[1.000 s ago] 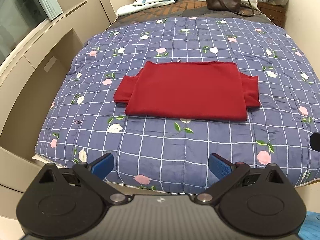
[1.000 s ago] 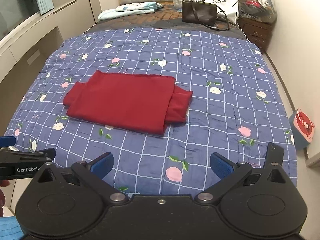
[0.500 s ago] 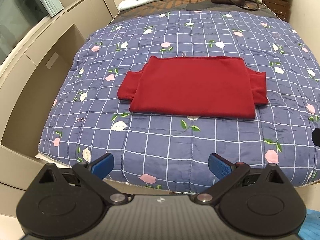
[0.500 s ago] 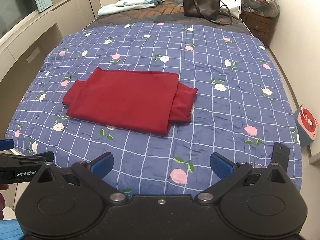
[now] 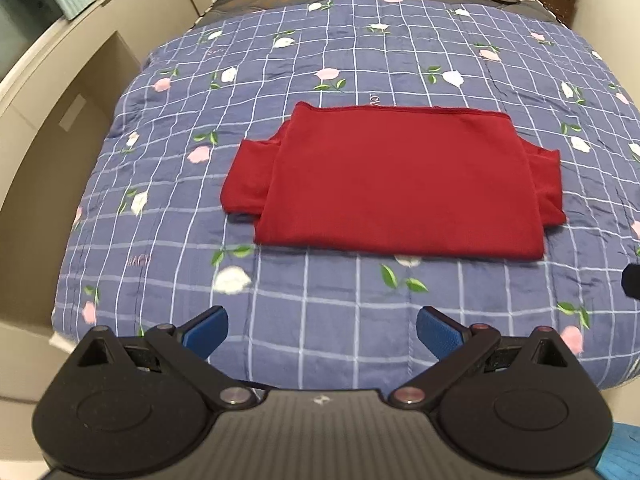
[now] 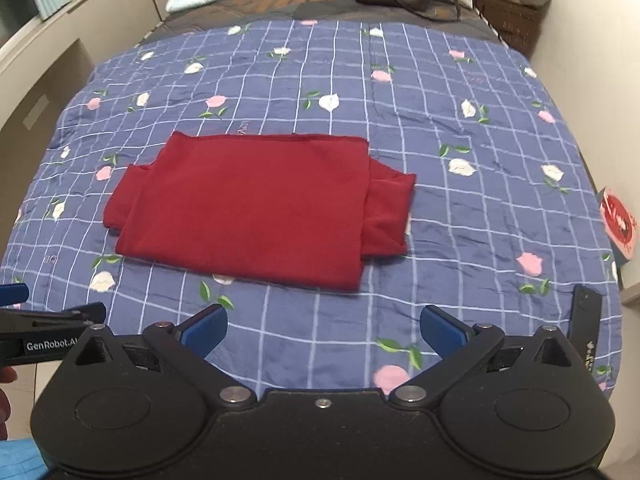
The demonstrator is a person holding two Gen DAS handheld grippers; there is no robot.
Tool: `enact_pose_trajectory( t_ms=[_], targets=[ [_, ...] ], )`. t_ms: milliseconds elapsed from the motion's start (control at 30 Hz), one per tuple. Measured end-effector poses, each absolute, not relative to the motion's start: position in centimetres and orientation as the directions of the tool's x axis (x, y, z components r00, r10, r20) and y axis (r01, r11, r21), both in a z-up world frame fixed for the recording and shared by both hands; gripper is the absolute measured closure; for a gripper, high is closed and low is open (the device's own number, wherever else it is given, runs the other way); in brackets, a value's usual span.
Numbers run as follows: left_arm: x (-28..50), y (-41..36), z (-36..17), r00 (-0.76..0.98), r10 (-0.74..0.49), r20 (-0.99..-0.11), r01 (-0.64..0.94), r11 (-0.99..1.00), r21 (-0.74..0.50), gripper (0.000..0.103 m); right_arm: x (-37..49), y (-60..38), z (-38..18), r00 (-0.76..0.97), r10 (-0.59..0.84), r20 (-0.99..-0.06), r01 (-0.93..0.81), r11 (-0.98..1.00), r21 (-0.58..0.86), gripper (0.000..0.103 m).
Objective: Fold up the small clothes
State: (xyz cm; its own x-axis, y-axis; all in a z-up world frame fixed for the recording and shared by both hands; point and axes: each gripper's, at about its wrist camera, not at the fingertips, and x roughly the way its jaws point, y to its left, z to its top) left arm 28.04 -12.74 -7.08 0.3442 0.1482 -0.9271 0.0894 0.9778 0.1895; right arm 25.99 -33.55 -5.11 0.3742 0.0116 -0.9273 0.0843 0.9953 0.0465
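Blue checked quilt (image 5: pixel 320 300) with little flowers covers the bed, and the red shirt (image 5: pixel 396 184) lies flat in the middle, folded over with both sleeves poking out. Left gripper (image 5: pixel 322 330) and right gripper (image 6: pixel 324 330) hang near the foot edge, fingers spread wide, holding nothing, well short of the shirt.

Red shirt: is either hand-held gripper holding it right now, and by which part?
Nothing is held. The left hand-held gripper and right hand-held gripper are both open over the quilt's near edge, short of the red shirt, which lies folded flat.
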Motion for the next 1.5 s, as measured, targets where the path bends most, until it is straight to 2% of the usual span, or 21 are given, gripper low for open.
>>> enact_pose_trajectory(
  t_ms=[467,967,1100,1267,1500],
  targets=[
    [38.7,-4.8,-10.3,0.254,0.046,-0.966,0.138,0.987,0.083,0.001,34.5,-26.3,-8.2,0.249,-0.038,-0.968,0.185,0.983,0.009,0.001],
    [42.1,-3.3,-15.2,0.171,0.068,-0.983,0.128,0.988,0.091,0.001,37.7,-23.6,-14.2,0.114,0.009,-0.993,0.175,0.984,0.029,0.001],
    [42.2,-2.8,-16.1,0.131,0.046,-0.990,0.103,0.993,0.059,0.001,38.6,-23.7,-15.8,0.102,-0.003,-0.995,0.174,0.985,0.015,0.001],
    [42.9,-1.8,-17.7,0.125,0.059,-0.990,0.077,0.995,0.069,0.001,40.0,-23.8,-17.7,0.155,-0.009,-0.988,0.135,0.991,0.012,0.001],
    [45.8,0.1,-20.4,0.229,-0.013,-0.973,0.089,0.996,0.008,0.001,42.6,-22.9,-21.3,0.330,-0.016,-0.944,-0.031,0.999,-0.028,0.001]
  ],
)
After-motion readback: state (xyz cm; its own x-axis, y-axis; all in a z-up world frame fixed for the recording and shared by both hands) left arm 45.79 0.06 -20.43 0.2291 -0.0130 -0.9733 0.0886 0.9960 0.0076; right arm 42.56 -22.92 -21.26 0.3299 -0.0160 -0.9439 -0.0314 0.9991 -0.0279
